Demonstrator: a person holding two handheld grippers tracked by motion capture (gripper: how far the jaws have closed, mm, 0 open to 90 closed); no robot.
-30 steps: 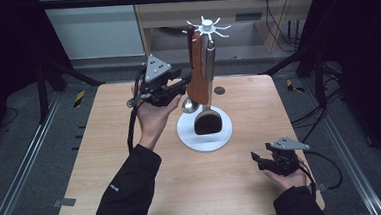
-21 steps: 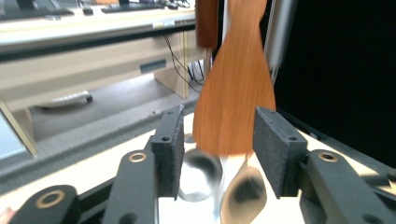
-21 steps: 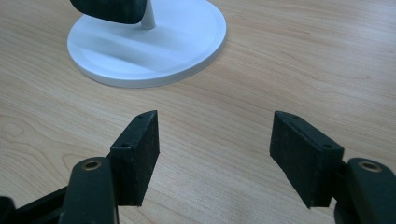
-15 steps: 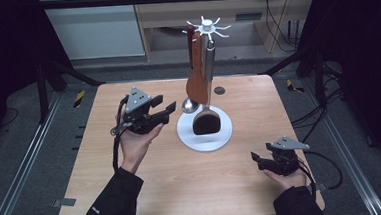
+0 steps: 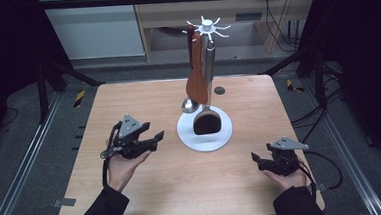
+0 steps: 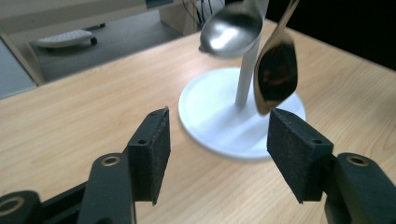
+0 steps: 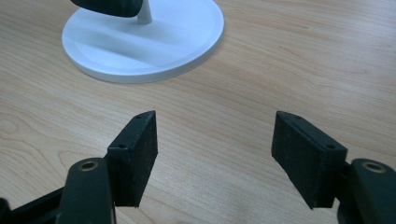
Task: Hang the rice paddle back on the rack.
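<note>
A white utensil stand (image 5: 206,26) rises from a round white base (image 5: 186,138) at mid-table. From its hooks hang a wooden spatula (image 5: 196,82), a metal spoon (image 5: 191,105) and a black spatula (image 5: 207,122). My left gripper (image 5: 153,139) sits low over the table, left of the base. Its jaws have just been opening and now stand open with nothing between them. In the left gripper view (image 6: 217,130) the spoon bowl (image 6: 231,30) and the black spatula head (image 6: 276,72) hang ahead. My right gripper (image 5: 257,159) rests open and empty near the front right, facing the base (image 7: 187,46).
The wooden table (image 5: 128,101) has a small dark round hole (image 5: 219,90) behind the stand. Black frame posts and metal rails border the table on both sides. Cables trail from each gripper toward the front edge.
My left hand has come down and back from beside the hanging utensils to low over the table, left of the base, and its jaws have widened. The right hand has stayed put.
</note>
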